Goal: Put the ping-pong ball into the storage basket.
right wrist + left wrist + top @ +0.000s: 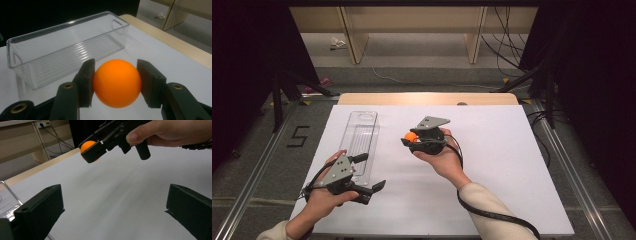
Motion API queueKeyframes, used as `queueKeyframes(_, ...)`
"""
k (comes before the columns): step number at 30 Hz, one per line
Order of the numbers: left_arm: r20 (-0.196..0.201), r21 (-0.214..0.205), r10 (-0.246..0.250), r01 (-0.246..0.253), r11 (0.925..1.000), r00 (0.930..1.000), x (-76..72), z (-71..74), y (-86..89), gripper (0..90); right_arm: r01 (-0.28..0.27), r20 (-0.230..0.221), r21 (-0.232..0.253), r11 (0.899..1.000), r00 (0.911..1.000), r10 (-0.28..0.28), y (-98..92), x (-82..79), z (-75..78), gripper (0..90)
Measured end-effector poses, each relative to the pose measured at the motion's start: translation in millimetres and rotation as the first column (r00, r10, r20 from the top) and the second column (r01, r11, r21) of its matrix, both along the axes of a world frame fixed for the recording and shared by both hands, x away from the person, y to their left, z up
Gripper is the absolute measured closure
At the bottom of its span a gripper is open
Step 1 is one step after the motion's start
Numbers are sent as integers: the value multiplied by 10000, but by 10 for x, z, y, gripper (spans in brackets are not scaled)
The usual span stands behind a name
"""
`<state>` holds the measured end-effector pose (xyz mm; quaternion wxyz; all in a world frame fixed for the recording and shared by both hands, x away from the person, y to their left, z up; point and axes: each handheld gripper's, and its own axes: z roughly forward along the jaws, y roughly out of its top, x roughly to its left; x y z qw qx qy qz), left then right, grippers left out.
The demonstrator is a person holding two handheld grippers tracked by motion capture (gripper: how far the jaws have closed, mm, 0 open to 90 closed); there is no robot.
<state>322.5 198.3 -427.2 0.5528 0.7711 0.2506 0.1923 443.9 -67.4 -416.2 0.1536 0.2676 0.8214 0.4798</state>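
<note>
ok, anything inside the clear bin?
No. The clear bin looks empty: its ribbed floor shows through the walls. In the high view the left gripper covers its near end. The orange ball is outside it, between the right gripper's fingers.

Both tools up, held apart.
My right tool (410, 138) was clamped and raised; my left tool (371, 172) sat low, jaws spread wide.

Overhead forward-down (tongs-mounted pair, close) — shared ball (116, 83)
</note>
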Motion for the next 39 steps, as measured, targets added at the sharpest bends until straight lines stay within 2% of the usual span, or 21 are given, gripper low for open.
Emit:
queueKeyframes(22, 6, 0, -22, 22, 10000, 10000, -3, 0, 0, 5, -254, 73, 142, 9996, 9997, 253, 119, 13, 57, 516)
queueKeyframes(39, 3, -8, -39, 39, 10000, 10000, -3, 0, -1, 5, -378, 29, 165, 9991, 9993, 378, 211, 26, 42, 516)
